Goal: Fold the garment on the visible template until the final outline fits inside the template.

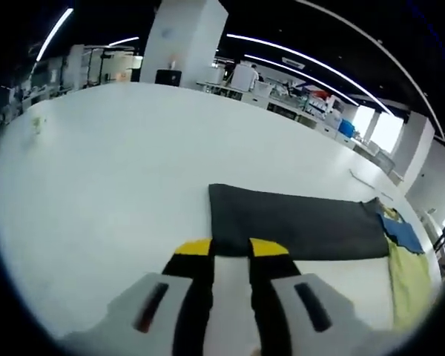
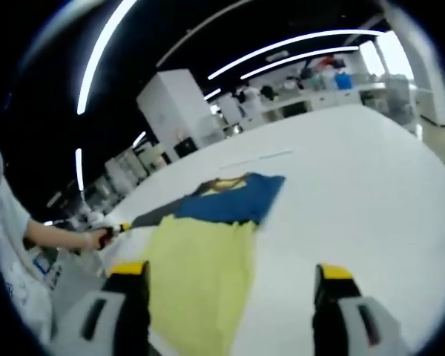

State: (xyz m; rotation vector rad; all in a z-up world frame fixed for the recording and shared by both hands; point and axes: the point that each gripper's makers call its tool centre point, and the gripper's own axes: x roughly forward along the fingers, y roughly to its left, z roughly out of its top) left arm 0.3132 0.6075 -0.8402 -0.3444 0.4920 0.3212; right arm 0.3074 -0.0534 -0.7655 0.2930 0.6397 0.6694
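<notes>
Left gripper (image 1: 230, 256) sits low over the white table (image 1: 119, 185), its black jaws with yellow tips drawn close together, a narrow strip of table showing between them and nothing caught there. The tips reach right up to the near edge of the dark grey template (image 1: 297, 222), which lies flat as a long rectangle across the tabletop. Whether the tips actually touch it, I cannot tell. Off to the right of that view, the garment (image 1: 406, 267) lies at the template's far end, a blue part next to a pale yellow part.

Over in the right gripper view, the right gripper (image 2: 230, 278) hangs above the table with its jaws spread wide apart, empty. The garment (image 2: 208, 259) runs up between and beyond them: yellow cloth nearest the camera, the blue section (image 2: 233, 196) further on, and the dark template (image 2: 159, 215) poking out to the left of it. The yellow cloth looks rumpled along its near edge.

At the left of that view a person's hand (image 2: 96, 237) comes in, forearm extended over the table edge, fingers wrapped round a tool handle, a white sleeve (image 2: 7, 245) behind it.

The room is a big dim hall: long ceiling light strips (image 2: 297, 41), a white pillar (image 1: 182, 37), and benches crowded with equipment (image 1: 311, 100) along the far side of the table.
</notes>
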